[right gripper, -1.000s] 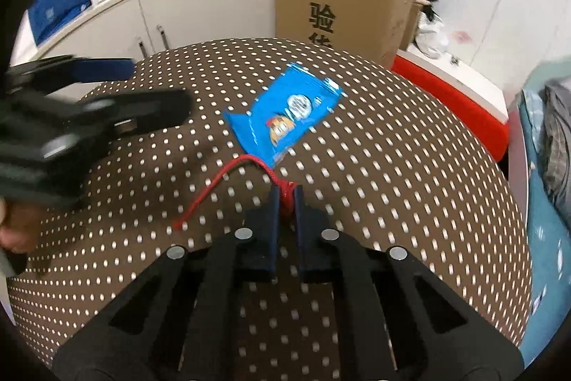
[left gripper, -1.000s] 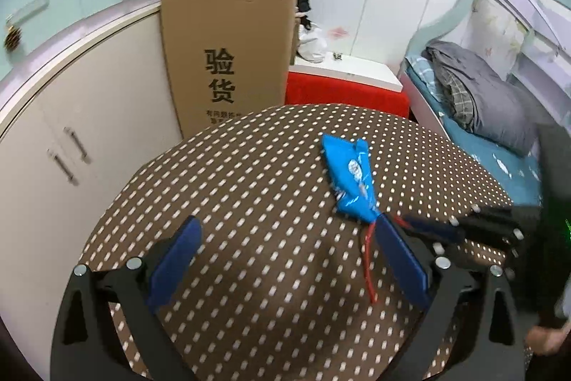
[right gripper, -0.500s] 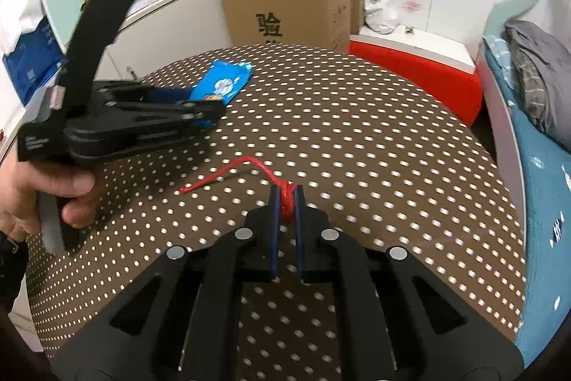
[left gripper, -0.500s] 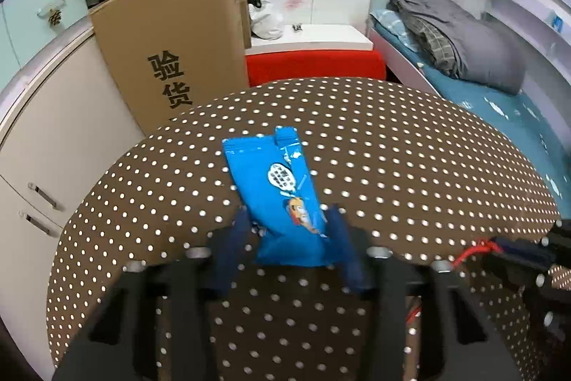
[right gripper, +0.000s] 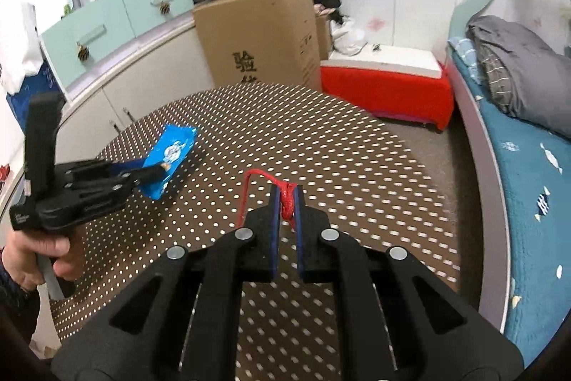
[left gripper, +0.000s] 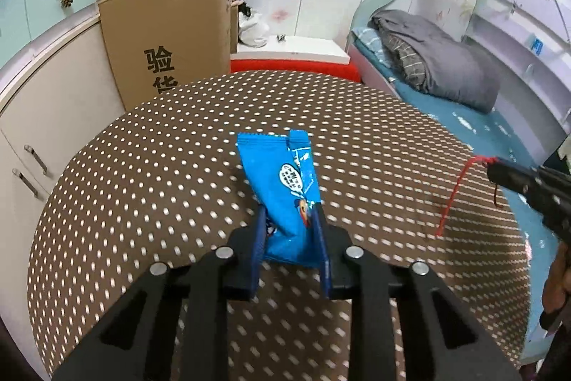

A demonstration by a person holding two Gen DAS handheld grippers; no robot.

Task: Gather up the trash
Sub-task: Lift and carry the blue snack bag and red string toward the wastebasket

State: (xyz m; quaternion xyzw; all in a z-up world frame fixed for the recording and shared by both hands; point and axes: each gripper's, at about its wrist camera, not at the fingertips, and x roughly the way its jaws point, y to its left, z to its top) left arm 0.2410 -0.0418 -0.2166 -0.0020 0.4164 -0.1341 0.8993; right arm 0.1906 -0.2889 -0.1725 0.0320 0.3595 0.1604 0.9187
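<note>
Your left hand-held gripper (left gripper: 291, 220) has just been closing, and its blue pads now pinch the near end of the blue snack wrapper (left gripper: 285, 188). The wrapper is a flat, glossy foil packet with a crimped far edge, a white speech-bubble print and a small cartoon figure. In the right wrist view it is lifted at a tilt above the bench (left gripper: 178, 166), its far end pointing away from you.

Your right hand-held gripper (right gripper: 285, 199) is clenched on the knot of a thin red string (right gripper: 285, 206). The string is twisted like cord; one loop rises over the pads, and in the left wrist view a loose tail hangs down toward the bench.

The bench is covered with a brown cloth with regular white dots. Behind it stands a tall cardboard box (left gripper: 167, 38) with black printed characters, and beside this a red low cabinet (right gripper: 385, 88) with a white top. At the right is a bed (left gripper: 446, 102) with a blue sheet and a crumpled grey blanket (left gripper: 439, 59).
</note>
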